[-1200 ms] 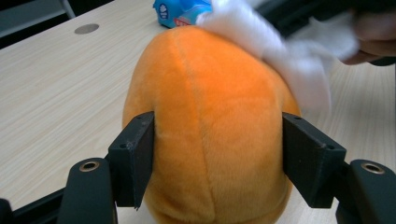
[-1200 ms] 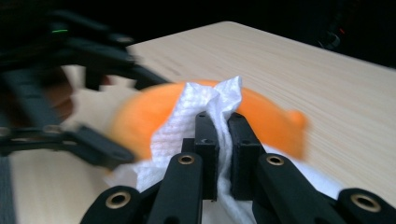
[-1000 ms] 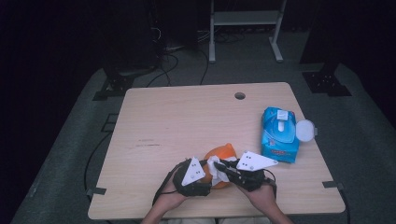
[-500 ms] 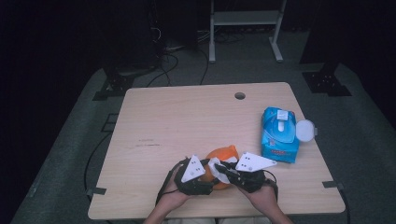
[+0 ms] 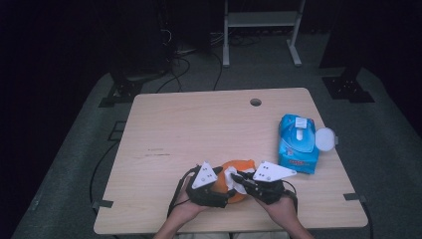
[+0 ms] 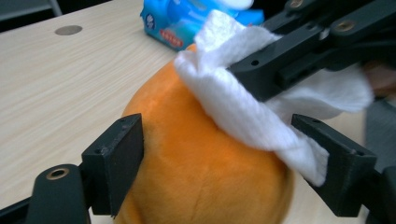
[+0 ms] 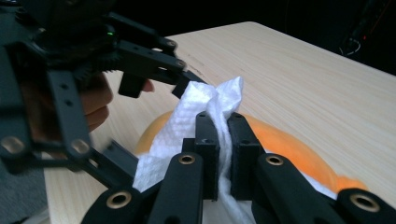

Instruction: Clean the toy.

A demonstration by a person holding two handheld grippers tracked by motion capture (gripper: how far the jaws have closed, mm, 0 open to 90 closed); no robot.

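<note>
Your left hand-held gripper (image 6: pixel 219 154) sits around the orange ball (image 6: pixel 196 158) near your edge of the table (image 5: pixel 199 124). Its jaws have just been opening. One jaw now stands just beside the ball's side, and the other stands by the white wipe (image 6: pixel 243 107) that lies over the ball. I cannot tell if they touch the ball, so it looks let go.

Your right hand-held gripper (image 7: pixel 223 140) is clenched tight on the white wipe. The wipe sticks up between its two jaws and hangs down over the top of the orange ball.

In the high view, the ball (image 5: pixel 240 168) sits between your two hands, low on the table. The blue pack of wipes (image 5: pixel 297 144) lies near the right edge of the table, well apart from the ball. Its white lid (image 5: pixel 325 139) is flipped open to the side.
</note>
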